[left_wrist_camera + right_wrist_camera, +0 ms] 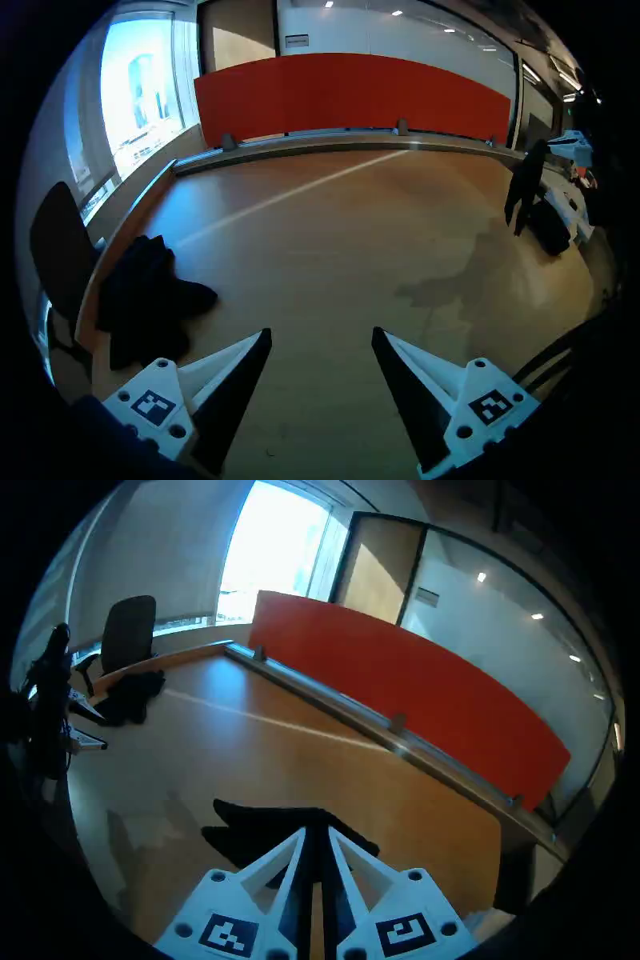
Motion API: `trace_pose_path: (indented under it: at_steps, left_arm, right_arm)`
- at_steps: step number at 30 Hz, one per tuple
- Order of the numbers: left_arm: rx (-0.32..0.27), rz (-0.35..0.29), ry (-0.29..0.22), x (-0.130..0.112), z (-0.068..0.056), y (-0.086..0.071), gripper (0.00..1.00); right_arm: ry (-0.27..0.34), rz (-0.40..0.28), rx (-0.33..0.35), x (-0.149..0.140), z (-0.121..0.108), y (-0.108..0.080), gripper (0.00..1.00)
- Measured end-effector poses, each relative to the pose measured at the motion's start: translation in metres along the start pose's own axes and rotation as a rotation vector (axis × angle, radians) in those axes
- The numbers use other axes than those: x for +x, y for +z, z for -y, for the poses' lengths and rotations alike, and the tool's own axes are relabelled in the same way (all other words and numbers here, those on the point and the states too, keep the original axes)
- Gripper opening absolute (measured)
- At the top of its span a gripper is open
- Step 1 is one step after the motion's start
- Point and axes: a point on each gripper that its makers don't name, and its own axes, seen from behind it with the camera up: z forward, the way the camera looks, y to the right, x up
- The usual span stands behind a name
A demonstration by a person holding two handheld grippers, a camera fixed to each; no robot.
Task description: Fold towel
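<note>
Left gripper view: left gripper (322,340) jaws spread; right gripper (318,832) pinches crumpled dark towel (248,836).

Wooden table (336,240), red divider (352,96), black office chair (128,632), bright window (272,544)

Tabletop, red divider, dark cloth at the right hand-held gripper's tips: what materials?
The tabletop looks like wood-look laminate or veneer, semi-gloss: it shows soft reflections. The red divider is matte and uniform, probably fabric-covered or painted board. The dark cloth is a soft matte textile with limp, pointed folds.
</note>
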Motion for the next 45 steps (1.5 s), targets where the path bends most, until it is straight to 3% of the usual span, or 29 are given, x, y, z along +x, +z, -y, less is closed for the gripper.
trace_pose_path:
  at_steps: [25, 45]
  left_arm:
    - [0.002, 0.015, 0.001, 0.006, -0.005, 0.009, 0.93]
    - [0.017, 0.025, 0.01, 0.01, -0.01, 0.014, 0.93]
  right_arm:
    - [0.059, 0.021, -0.107, -0.013, -0.108, -0.015, 0.05]
    - [0.094, 0.08, -0.174, -0.048, -0.188, -0.011, 0.05]
